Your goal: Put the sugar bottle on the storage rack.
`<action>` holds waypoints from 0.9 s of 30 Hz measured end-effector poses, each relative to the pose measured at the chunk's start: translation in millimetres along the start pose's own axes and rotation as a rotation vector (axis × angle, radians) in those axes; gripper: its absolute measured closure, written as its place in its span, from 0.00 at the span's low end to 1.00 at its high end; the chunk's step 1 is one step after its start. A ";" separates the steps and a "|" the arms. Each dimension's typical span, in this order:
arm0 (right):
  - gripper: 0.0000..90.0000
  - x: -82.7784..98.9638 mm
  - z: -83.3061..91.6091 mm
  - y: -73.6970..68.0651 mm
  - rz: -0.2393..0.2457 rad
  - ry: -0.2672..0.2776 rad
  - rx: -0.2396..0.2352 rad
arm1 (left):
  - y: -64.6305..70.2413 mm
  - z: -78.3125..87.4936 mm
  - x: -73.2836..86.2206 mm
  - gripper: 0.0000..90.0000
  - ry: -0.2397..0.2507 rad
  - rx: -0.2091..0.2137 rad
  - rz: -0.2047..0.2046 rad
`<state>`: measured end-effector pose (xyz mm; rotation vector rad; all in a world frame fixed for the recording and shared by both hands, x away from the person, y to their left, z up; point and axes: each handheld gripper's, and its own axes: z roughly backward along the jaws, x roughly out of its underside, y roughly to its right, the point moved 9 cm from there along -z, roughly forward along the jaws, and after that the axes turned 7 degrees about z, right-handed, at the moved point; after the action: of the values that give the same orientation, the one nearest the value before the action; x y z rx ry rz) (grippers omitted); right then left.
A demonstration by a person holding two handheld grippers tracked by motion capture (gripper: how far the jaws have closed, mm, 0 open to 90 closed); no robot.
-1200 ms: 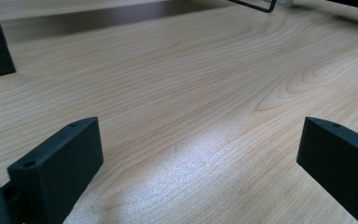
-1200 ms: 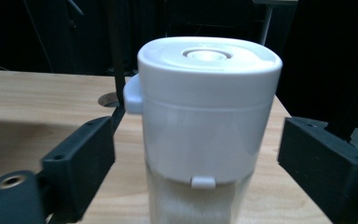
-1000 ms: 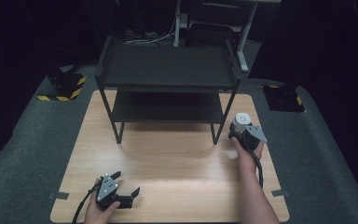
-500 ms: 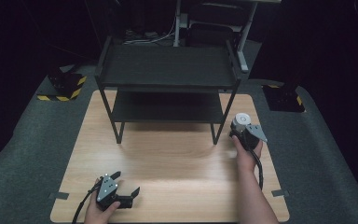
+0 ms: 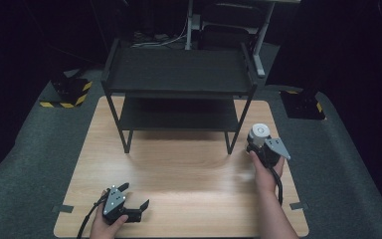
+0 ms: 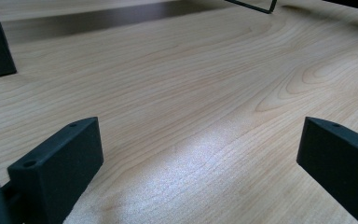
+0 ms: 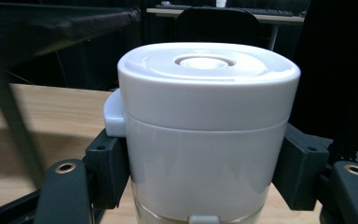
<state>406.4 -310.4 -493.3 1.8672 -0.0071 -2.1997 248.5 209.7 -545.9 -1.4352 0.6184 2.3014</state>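
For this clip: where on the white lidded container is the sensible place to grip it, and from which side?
Grip the white lidded container on its smooth body just below the lid, side-on, level with the table. The lid overhangs and a small tab sticks out at one side, so the straight wall beneath suits flat jaws better. The right hand-held gripper already has it so, one jaw on each flank, container upright.
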 end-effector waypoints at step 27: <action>0.35 -30.8 79.2 -64.5 -0.002 0.051 -0.150 | 0.1 0.5 0.1 0.01 -0.003 0.008 -0.003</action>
<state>321.6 -254.7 -460.2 1.8409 0.1643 -2.0905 248.1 209.9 -545.8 -1.4283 0.6233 2.2964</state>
